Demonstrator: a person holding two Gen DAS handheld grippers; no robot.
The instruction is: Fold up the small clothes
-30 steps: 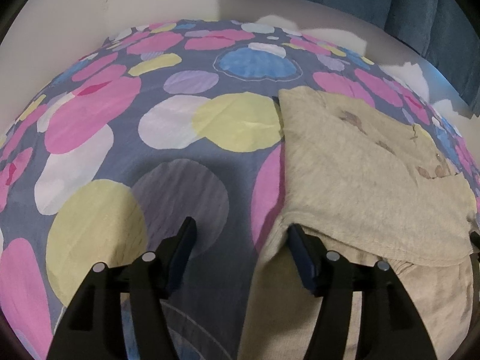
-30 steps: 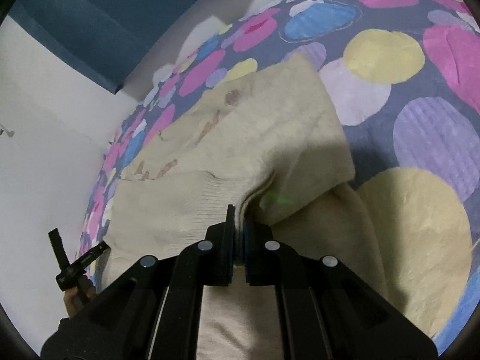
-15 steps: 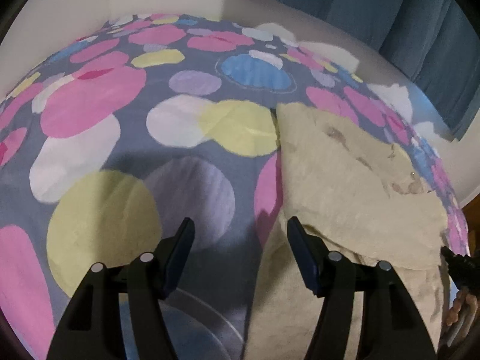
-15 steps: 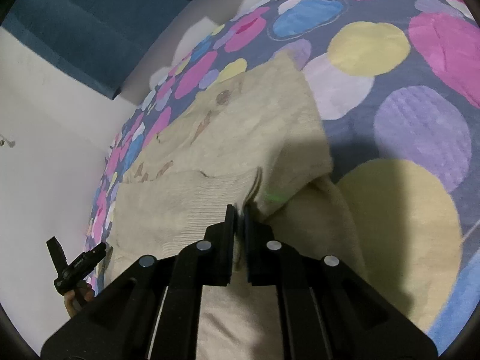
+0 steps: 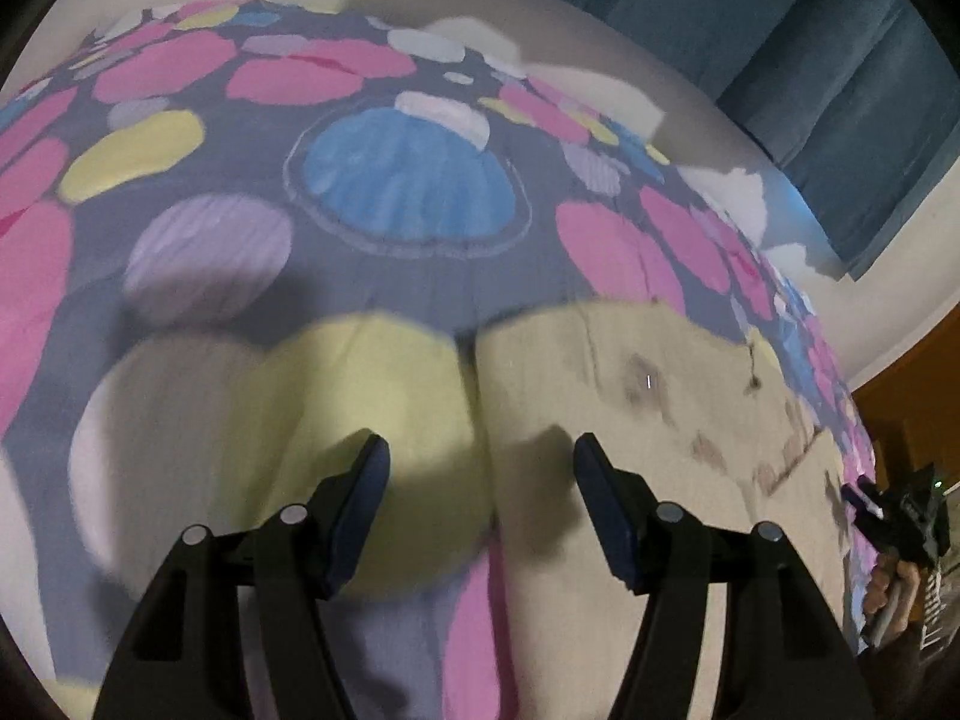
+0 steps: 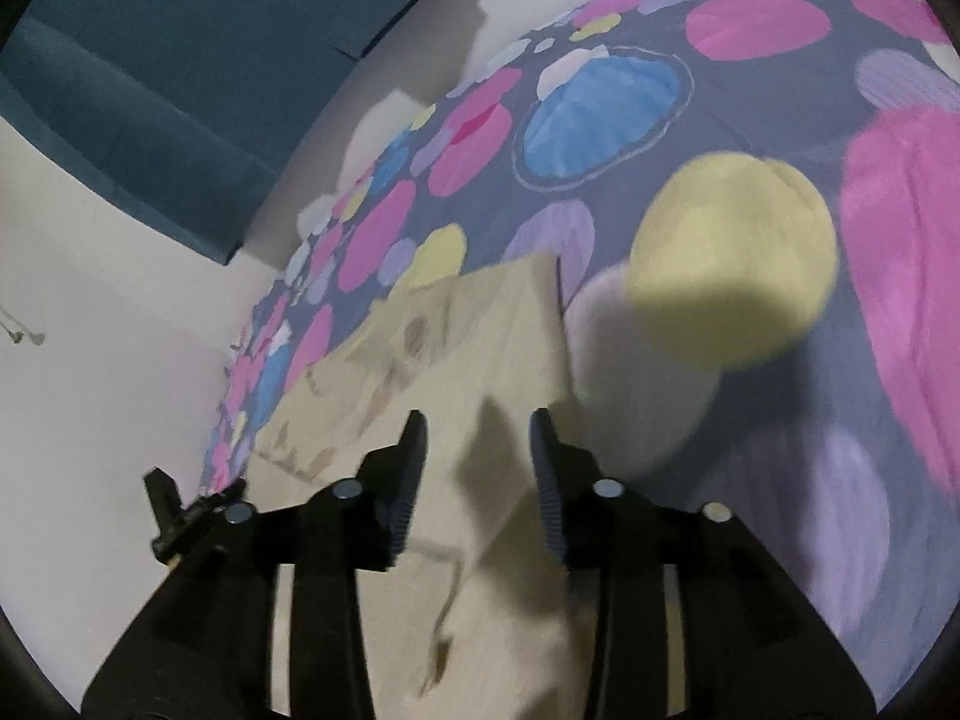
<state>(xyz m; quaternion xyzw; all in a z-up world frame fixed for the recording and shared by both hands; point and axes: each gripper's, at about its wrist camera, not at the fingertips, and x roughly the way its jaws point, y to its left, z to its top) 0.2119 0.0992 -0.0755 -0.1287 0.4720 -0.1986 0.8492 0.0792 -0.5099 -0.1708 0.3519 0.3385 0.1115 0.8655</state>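
Observation:
A beige knit garment (image 5: 630, 420) with faint brown prints lies flat on the spotted bedspread (image 5: 408, 180). My left gripper (image 5: 480, 450) hovers open over the garment's left edge, where it meets a yellow dot, with nothing between its fingers. In the right wrist view the same garment (image 6: 480, 336) lies below my right gripper (image 6: 478, 420). Its jaws are opening and stand apart, holding nothing, with only their shadow on the cloth. Each gripper shows small at the edge of the other's view: the right gripper (image 5: 900, 516) and the left gripper (image 6: 180, 504).
The bedspread (image 6: 750, 150) is dark blue with pink, yellow, purple and blue dots. A pale wall (image 6: 120, 360) and teal curtains (image 5: 810, 48) border the bed. A hand (image 5: 888, 594) holds the right gripper at the bed's right side.
My right gripper let go of the garment's folded edge and its jaws parted. The fold now lies flat. Both grippers moved farther along the garment toward its far end.

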